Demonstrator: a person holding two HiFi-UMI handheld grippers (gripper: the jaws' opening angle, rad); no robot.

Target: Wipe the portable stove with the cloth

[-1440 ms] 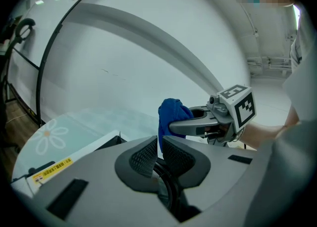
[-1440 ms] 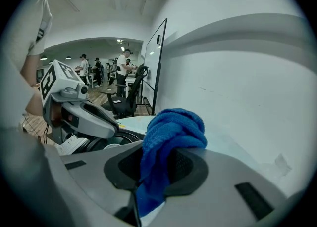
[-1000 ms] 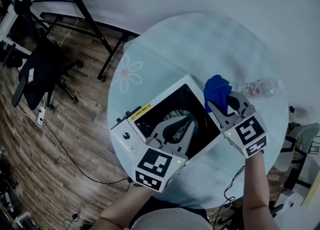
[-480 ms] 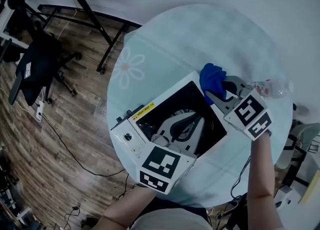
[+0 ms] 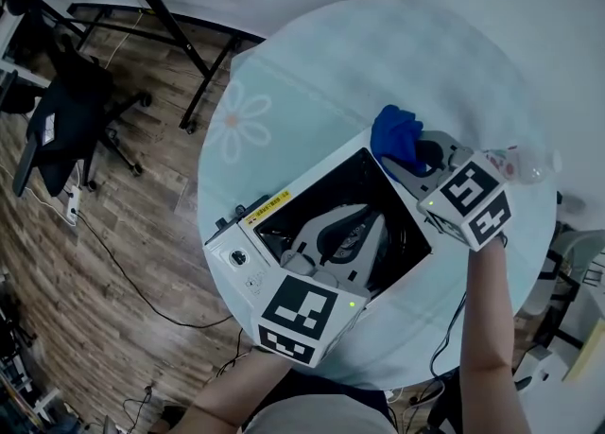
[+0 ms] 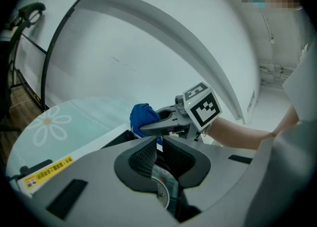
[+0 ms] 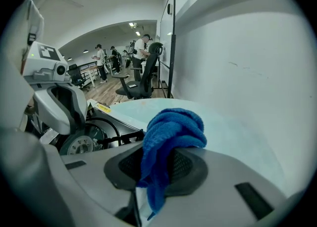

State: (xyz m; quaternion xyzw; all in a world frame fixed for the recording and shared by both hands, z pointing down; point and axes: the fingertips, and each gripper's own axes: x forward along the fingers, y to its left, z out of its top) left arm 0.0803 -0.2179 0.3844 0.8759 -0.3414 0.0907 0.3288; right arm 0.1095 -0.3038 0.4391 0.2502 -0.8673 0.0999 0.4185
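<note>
The portable stove (image 5: 248,257), white with a black top, sits on the round table's near side. My left gripper (image 5: 376,222) reaches over its burner with its jaws a narrow gap apart and nothing between them; in the left gripper view (image 6: 157,142) the burner shows through the gap. My right gripper (image 5: 408,156) is shut on a bunched blue cloth (image 5: 395,137) at the stove's far right corner. In the right gripper view the cloth (image 7: 171,127) hangs out of the right gripper (image 7: 161,153), with the stove burner (image 7: 79,144) to its left.
The pale glass table (image 5: 312,73) has a flower print (image 5: 236,130) at its left. A clear plastic bottle (image 5: 515,165) lies right of my right gripper. Black stand legs (image 5: 161,16) and an office chair (image 5: 66,130) stand on the wooden floor beyond. People (image 7: 143,48) stand far off.
My right gripper has carried the blue cloth from the table beside the stove up to the stove's far right corner. The left gripper has stayed over the burner.
</note>
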